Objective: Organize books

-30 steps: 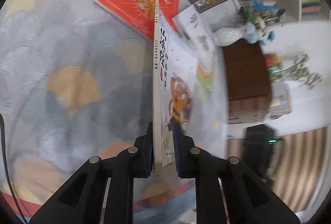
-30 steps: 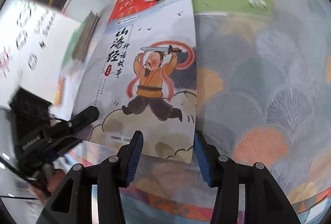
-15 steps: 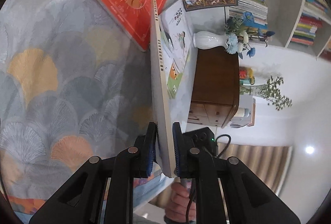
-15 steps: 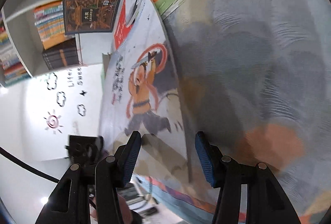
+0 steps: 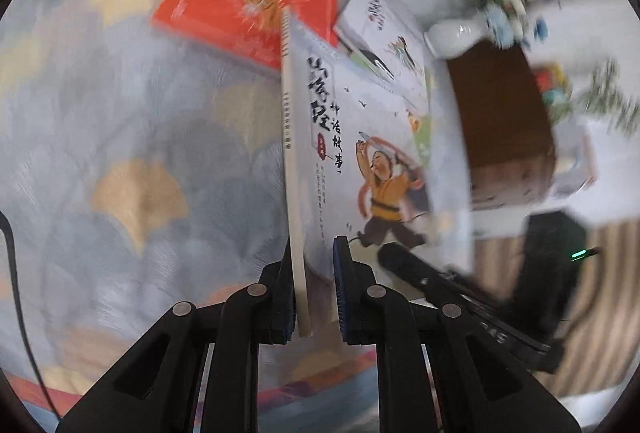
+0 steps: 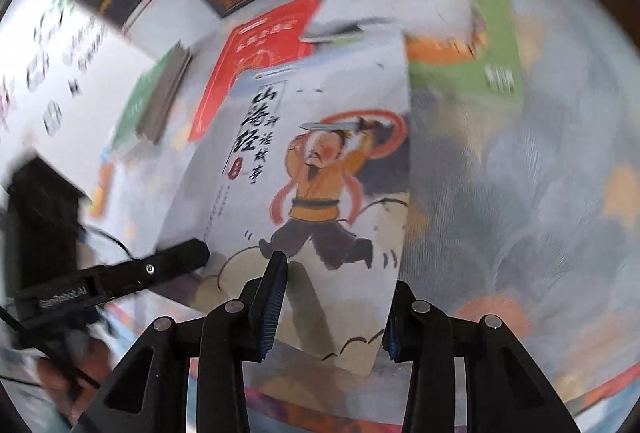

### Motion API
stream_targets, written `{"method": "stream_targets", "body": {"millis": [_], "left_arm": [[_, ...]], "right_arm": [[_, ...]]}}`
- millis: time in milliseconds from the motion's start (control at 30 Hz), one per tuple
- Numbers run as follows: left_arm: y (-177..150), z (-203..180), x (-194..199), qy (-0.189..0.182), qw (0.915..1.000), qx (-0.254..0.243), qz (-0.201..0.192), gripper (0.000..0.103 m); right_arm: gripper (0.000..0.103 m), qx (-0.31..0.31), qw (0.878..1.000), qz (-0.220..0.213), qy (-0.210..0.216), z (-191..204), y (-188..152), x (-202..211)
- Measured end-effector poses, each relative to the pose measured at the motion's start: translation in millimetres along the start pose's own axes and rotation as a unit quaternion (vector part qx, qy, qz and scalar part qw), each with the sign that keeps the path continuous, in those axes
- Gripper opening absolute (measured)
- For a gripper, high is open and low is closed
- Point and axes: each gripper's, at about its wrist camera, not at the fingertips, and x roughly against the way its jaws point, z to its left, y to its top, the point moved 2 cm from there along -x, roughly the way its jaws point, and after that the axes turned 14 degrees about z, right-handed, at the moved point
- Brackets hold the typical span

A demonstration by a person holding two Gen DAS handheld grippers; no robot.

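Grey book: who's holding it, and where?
Left gripper is shut on the grey book at its spine edge, near the bottom corner. Right gripper is closing around the bottom edge, pads not yet pressing.

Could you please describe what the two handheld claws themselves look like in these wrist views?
Both the left claw and the right claw are matte black plastic, with two angular fingers, cut-out triangular openings, round silver pivot pins and ribbed blue pads. White lettering marks the left claw's side, and a thin black cable trails beside it.

Two grippers [image 5: 314, 293], one red book [image 5: 248, 9], one white vase [image 5: 452, 37].
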Motion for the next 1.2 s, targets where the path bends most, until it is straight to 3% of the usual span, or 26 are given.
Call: {"method": "stream_targets", "body": {"millis": [167, 400, 633, 867, 1067, 1200], "left_arm": [[-8.9, -20.6, 17.0, 0.080, 0.9932, -0.083, -0.010, 0.011], [-17.1, -23.2, 59.9, 0.089, 0.9858, -0.139, -0.032, 0.013], [-11.2, 1.8, 111.8, 0.071, 0.9857, -0.136, -0.069, 0.015], [8.5, 58.2, 183.6, 0.058, 0.9842, -0.114, -0.122, 0.015], [35.3, 121.4, 229.3, 0.082, 0.9813, -0.101, -0.142, 0.016], [57.6, 164.8, 251.4, 0.070, 0.9833, -0.079, -0.149, 0.016]], "right_arm": [[0.040, 0.062, 0.995, -0.016, -0.076, 32.0, -10.0, 4.6], [0.040, 0.110, 0.989, -0.045, -0.089, 78.6, -25.2, 20.1], [0.040, 0.153, 0.979, -0.073, -0.111, 147.9, -16.3, 26.0], [0.040, 0.174, 0.976, -0.102, -0.085, 226.7, 20.2, 19.0], [0.041, 0.192, 0.975, -0.088, -0.062, 297.0, 66.8, -18.5], [0.041, 0.192, 0.977, -0.074, -0.051, 333.7, 99.8, -44.9]]}}
